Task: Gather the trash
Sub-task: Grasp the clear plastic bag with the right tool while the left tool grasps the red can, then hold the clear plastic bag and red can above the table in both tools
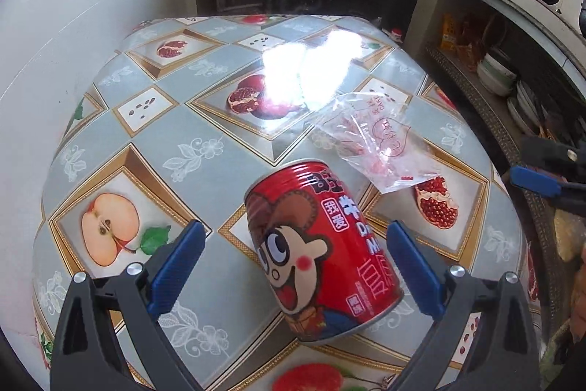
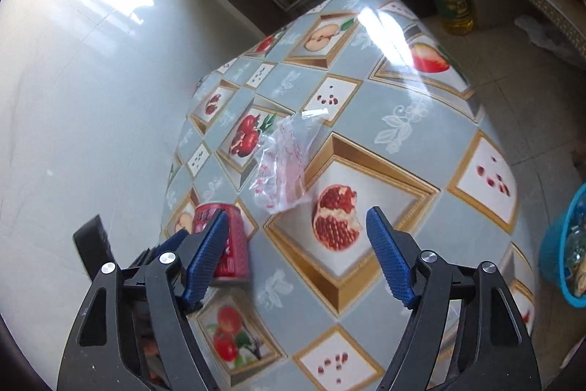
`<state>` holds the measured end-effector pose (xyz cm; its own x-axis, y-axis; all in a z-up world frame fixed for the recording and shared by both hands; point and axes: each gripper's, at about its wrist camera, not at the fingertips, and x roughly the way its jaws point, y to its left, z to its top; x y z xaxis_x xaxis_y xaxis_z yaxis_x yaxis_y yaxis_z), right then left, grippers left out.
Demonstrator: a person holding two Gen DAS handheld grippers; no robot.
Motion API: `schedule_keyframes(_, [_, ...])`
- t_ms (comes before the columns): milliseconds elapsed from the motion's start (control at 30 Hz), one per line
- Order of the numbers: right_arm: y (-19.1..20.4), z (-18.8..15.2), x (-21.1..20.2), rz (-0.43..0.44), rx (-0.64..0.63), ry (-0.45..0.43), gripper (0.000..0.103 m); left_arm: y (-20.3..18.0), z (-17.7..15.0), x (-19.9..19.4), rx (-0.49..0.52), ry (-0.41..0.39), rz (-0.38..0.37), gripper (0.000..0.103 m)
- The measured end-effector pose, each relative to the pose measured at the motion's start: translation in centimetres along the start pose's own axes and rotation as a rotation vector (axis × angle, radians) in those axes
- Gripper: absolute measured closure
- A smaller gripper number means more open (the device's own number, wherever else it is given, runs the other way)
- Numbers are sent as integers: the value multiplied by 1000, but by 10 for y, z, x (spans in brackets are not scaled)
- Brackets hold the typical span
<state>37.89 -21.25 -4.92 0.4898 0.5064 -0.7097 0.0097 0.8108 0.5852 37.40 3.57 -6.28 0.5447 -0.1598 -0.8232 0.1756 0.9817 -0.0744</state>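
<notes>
The surface (image 1: 205, 149) wears a cloth printed with fruits. On it a red can (image 1: 322, 251) stands tilted, and all places here are told from this can. The left claw (image 1: 293, 266) is spread around the can, its pads not touching. A crumpled clear plastic bag (image 1: 373, 141) lies just beyond the can. The right claw (image 2: 296, 244), also spread and empty, hovers beside the can, toward the bag.

The red cylindrical metal can (image 1: 322, 255) bore white Chinese characters, among them "我爱" in a small white box, and Latin letters "D" and "M". Pink print on the crumpled clear plastic bag (image 1: 373, 141) was unreadable.
</notes>
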Motion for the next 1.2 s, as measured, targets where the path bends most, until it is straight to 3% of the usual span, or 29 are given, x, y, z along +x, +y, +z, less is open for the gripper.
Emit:
schedule_keyframes(133, [2, 21, 48, -32, 10, 60, 43, 3, -3, 2, -22, 1, -39, 10])
schedule_keyframes(300, [12, 31, 85, -77, -20, 117, 57, 1, -3, 5, -47, 31, -90, 21])
schedule_keyframes(433, [21, 25, 95, -128, -79, 138, 88, -2, -3, 4, -50, 31, -110, 29])
schedule_keyframes(567, [24, 14, 83, -155, -126, 115, 101, -1, -7, 1, -52, 24, -118, 30])
schedule_keyframes(800, [19, -21, 45, -182, -169, 109, 103, -1, -38, -20, -45, 43, -165, 31])
schedule_keyframes(1200, [2, -152, -44, -148, -174, 122, 103, -22, -140, -88, 56, 62, -253, 31])
